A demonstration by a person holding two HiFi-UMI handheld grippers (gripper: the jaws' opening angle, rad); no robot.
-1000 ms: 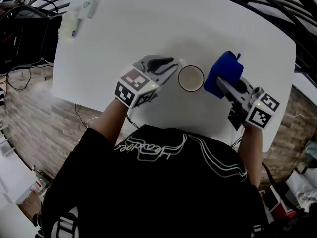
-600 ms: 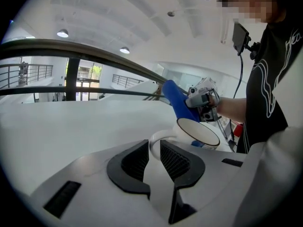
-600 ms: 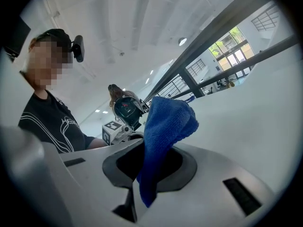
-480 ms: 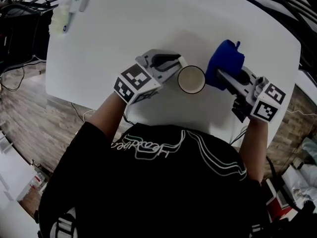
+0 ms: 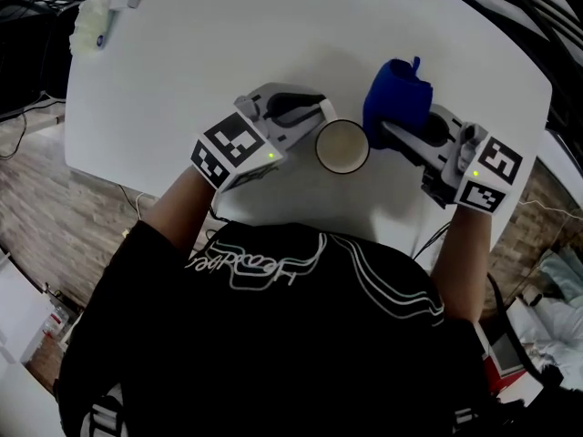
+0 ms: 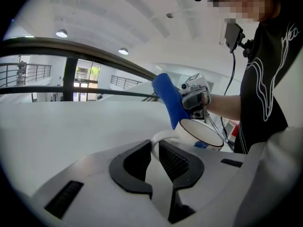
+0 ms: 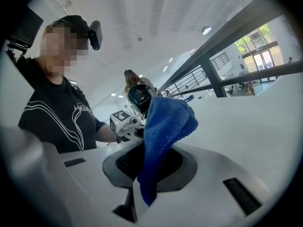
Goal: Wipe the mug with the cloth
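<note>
The white mug [image 5: 342,146] is near the middle of the white table [image 5: 228,44]. It is upright, with its open mouth facing the head camera and its long axis running straight up. Its handle [image 6: 158,138] points toward 10 o'clock, and the left gripper [image 5: 319,118] has its jaws closed on that loop (the ribbed pads squeeze it from both sides).

The right gripper [image 5: 387,131] has its jaws clamped on the blue cloth [image 5: 396,103]. The cloth bunches out of the jaws with its length running toward 11 o'clock. In the left gripper view it comes down against the mug's far wall, at about 2 o'clock from the mug's centre.

A few small pale items [image 5: 96,21] lie well apart, at the table's 10 o'clock corner.
</note>
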